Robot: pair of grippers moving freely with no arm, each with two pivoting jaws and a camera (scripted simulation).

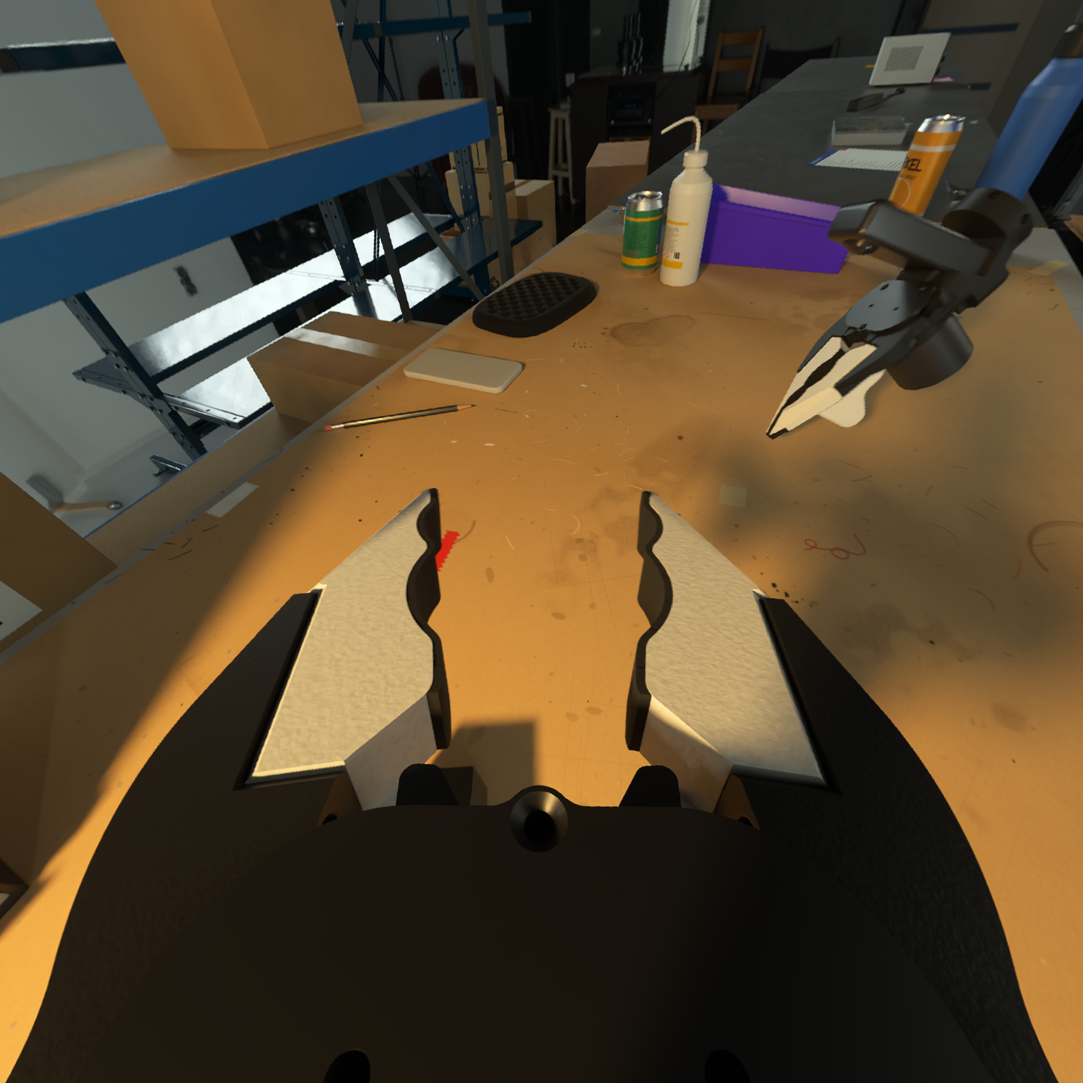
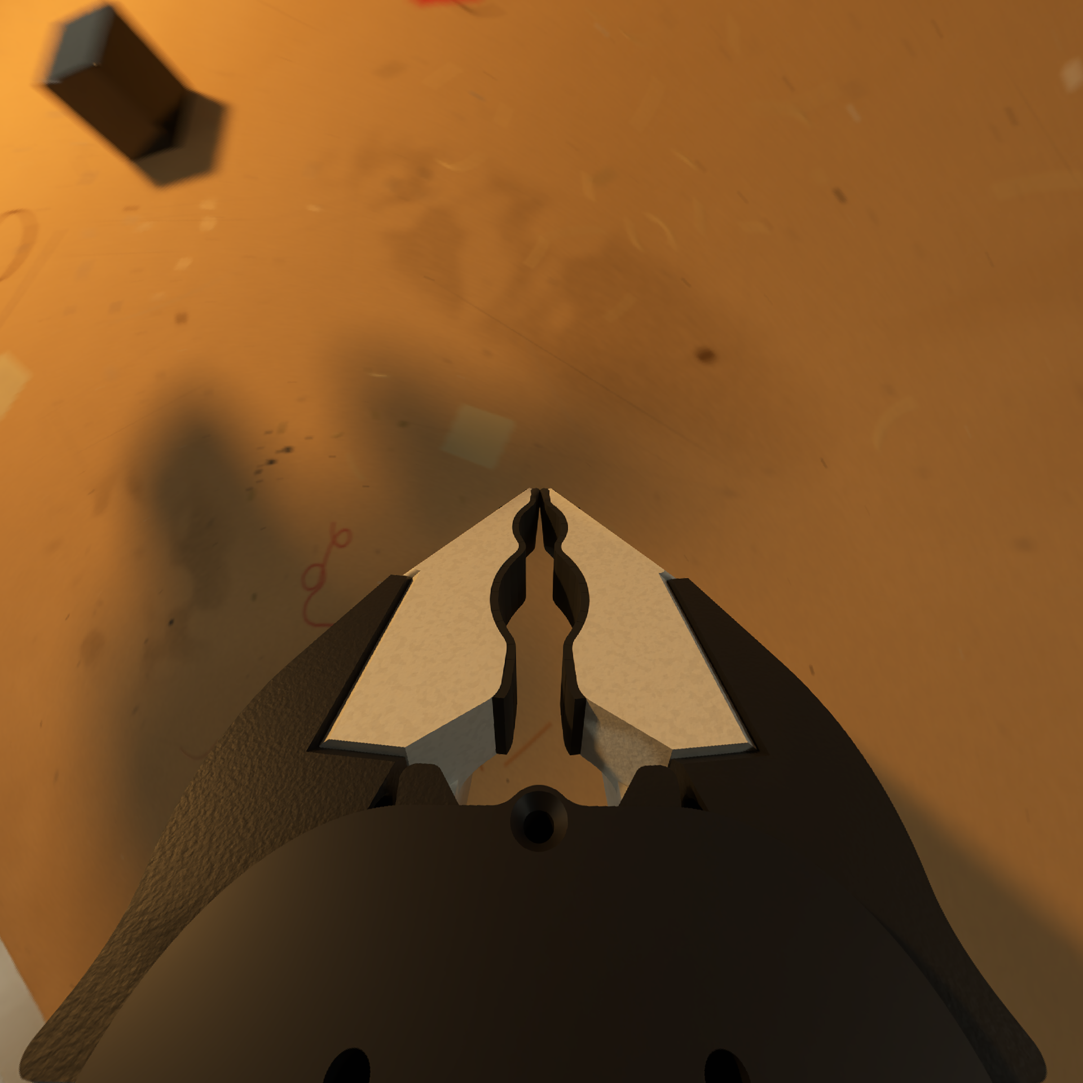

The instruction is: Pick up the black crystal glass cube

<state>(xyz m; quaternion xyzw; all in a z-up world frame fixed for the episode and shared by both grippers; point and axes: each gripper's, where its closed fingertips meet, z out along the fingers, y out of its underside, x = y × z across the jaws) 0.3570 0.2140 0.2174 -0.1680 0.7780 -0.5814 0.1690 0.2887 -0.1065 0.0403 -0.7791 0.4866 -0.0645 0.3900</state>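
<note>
- We are working over a big scuffed orange worktop (image 1: 674, 410); blue shelving (image 1: 246, 193) with a cardboard box is running along its left edge.
- Left gripper (image 1: 539, 498) is hovering low over bare worktop, its jaws spread wide with nothing between them.
- Right gripper (image 2: 539, 492) is hanging above the worktop pointing down, its jaws pressed together at the tips and holding nothing; it is also showing in the left wrist view at the right side.
- Black crystal glass cube (image 2: 111, 82) is sitting on the worktop at the far upper left of the right wrist view, well apart from the right jaws; we are not seeing it in the left wrist view.
- Step in hand, as we are judging it: approach only, nothing gripped yet.
- Next move, we are guessing: the right jaws need spreading, then swinging over to the cube and squaring to its flat faces before coming down.
- Clutter at the far end is sitting well clear: purple box (image 1: 773, 234), white squeeze bottle (image 1: 685, 222), green can (image 1: 643, 231), orange can (image 1: 926, 164), black ridged pad (image 1: 536, 302), pale flat slab (image 1: 464, 368), pencil (image 1: 401, 416).
- Nothing is standing between the right jaws and the cube; we are flagging smooth glass faces as a slip risk.
</note>
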